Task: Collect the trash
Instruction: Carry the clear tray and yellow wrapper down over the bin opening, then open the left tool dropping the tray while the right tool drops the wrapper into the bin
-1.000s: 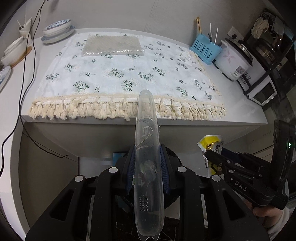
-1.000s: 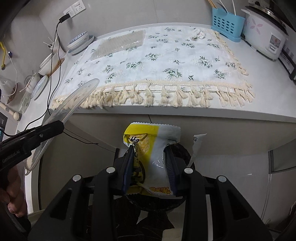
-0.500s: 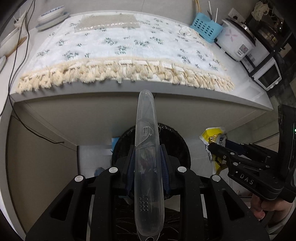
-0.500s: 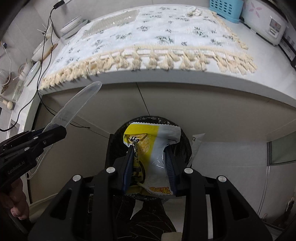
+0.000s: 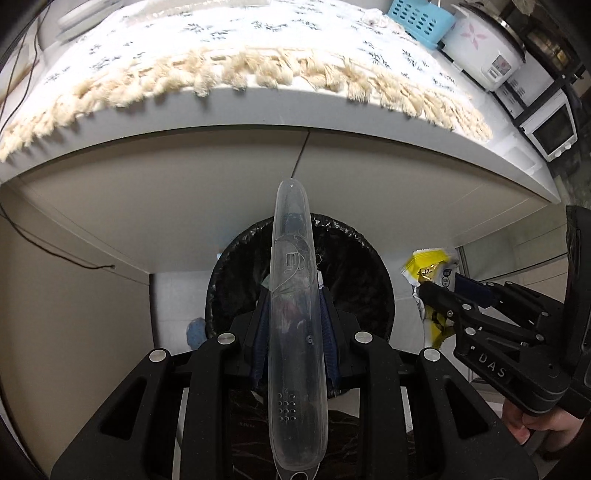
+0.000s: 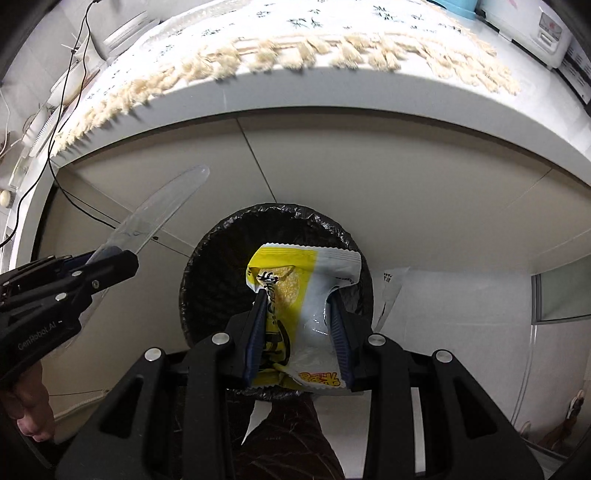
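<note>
- Holding a clear plastic case: left gripper is closed on its middle, jaws narrow, the case running 6 to 12 o'clock in the left wrist view.
- Right gripper is clamped on a yellow-and-white snack wrapper, jaws partly apart around it.
- Bin with black liner sits on the floor directly below both loads, under the overhang of the surface.
- Surface edge stands at 12 o'clock over the bin; fringed floral cloth hangs at its rim.
- Rice cooker and blue basket at 1 o'clock.
- Writing: "DAS" on the right gripper body, "GenRobot.AI" on the left; wrapper print too small to read.
</note>
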